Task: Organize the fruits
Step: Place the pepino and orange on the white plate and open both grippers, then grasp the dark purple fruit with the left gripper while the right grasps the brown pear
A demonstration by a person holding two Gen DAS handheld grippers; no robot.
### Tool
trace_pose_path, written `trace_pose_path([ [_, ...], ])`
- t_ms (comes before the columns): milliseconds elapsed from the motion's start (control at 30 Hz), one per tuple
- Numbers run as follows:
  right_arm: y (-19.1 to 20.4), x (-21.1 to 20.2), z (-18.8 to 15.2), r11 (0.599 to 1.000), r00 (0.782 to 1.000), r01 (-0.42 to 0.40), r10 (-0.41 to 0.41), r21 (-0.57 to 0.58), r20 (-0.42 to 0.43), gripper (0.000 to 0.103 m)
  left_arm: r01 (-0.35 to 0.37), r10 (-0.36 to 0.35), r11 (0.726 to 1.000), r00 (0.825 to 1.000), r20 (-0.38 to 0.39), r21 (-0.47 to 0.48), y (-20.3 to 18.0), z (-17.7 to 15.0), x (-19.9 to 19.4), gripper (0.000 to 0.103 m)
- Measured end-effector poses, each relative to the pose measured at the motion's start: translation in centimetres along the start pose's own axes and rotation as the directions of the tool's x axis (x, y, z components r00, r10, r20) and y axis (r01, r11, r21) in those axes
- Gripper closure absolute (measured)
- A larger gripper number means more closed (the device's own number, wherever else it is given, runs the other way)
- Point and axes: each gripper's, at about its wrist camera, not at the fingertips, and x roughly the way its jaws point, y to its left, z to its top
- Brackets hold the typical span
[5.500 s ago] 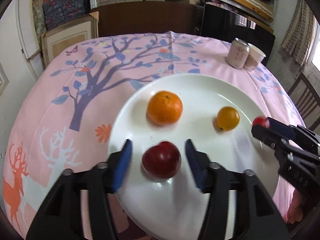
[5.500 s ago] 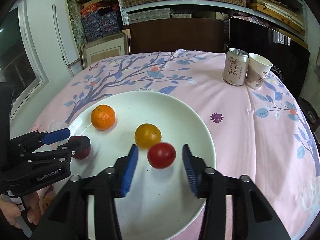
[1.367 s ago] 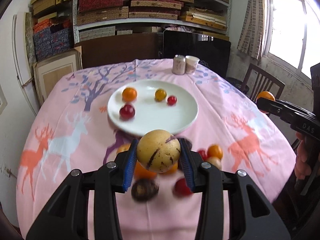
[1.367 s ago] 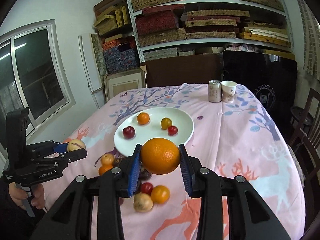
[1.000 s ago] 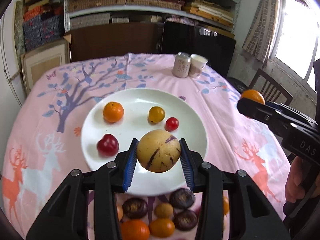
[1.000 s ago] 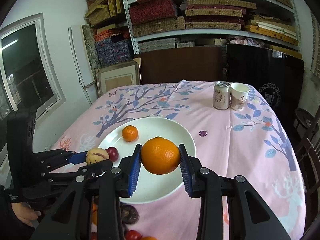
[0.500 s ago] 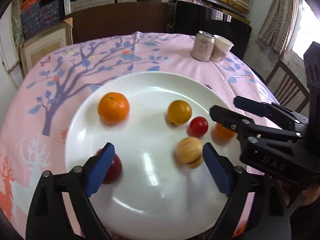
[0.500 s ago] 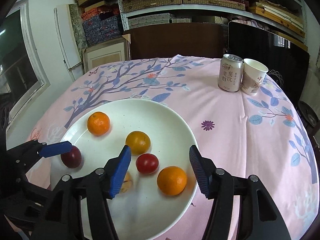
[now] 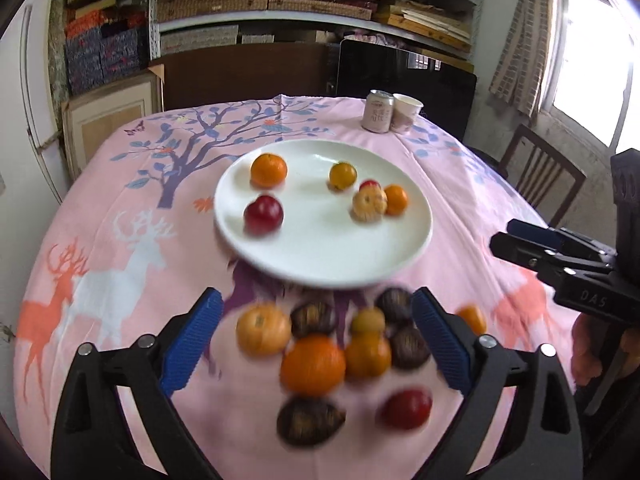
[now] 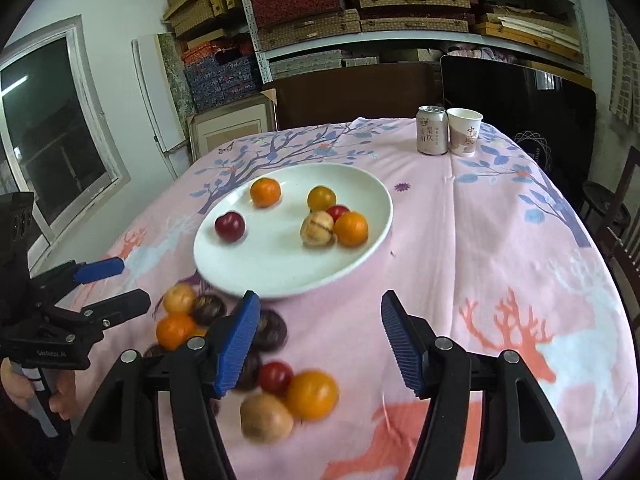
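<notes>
**A:** White plate (image 9: 416, 240) is holding six fruits now, rest are lying in a pile on the pink tablecloth (image 9: 120, 184) just in front of it. What are the grippers doing?

**B:** Left gripper (image 9: 316, 340) is opening wide, nothing btwn the jaws, hovering over the pile. Right gripper (image 10: 320, 340) is opening too, empty, w/ only cloth in its gap.

**A:** Next pick?

**B:** I'm thinking the big orange (image 9: 313, 364) for the left. It's touching neighbours, so straddle it squarely and close gently, or they'll be rolling off.
</notes>
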Motion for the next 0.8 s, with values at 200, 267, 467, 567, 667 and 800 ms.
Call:
trace_pose_path([
  [200, 2.5, -3.5, -7.4, 0.998, 0.999, 0.030, -0.029, -0.059, 0.027, 0.035, -0.054, 0.056, 0.998, 0.996, -0.067, 0.030, -1.0, -6.8, -0.7, 0.004],
  [267, 3.2, -3.9, -8.4, 0.996, 1.000, 0.023, -0.023, -0.084, 0.009, 0.035, -0.053, 0.052, 0.998, 0.994, -0.098, -0.013, -0.4, -7.5, 0.1, 0.005],
  [467, 4.5, -4.9, -7.8, 0.993, 0.999, 0.033, -0.030, -0.113, 0.032, 0.035, -0.128, 0.130, 0.992, 0.980, -0.149, 0.023, -0.5, -7.2, 2.1, 0.005],
  [567, 5.0, -5.4, -7.8, 0.991, 0.999, 0.032, -0.026, -0.127, 0.046, 0.035, -0.155, 0.155, 0.988, 0.967, -0.201, 0.017, -0.4, -7.1, 3.4, 0.005],
  [667, 4.9, -5.1, -7.9, 0.991, 0.999, 0.034, -0.030, -0.126, 0.029, 0.035, -0.130, 0.134, 0.991, 0.971, -0.199, 0.037, -0.8, -7.3, 3.5, 0.023],
  [800, 4.6, -4.4, -8.2, 0.992, 0.999, 0.039, -0.038, -0.117, 0.003, 0.035, -0.104, 0.112, 0.993, 0.980, -0.163, 0.056, -1.5, -7.6, 2.8, 0.057],
])
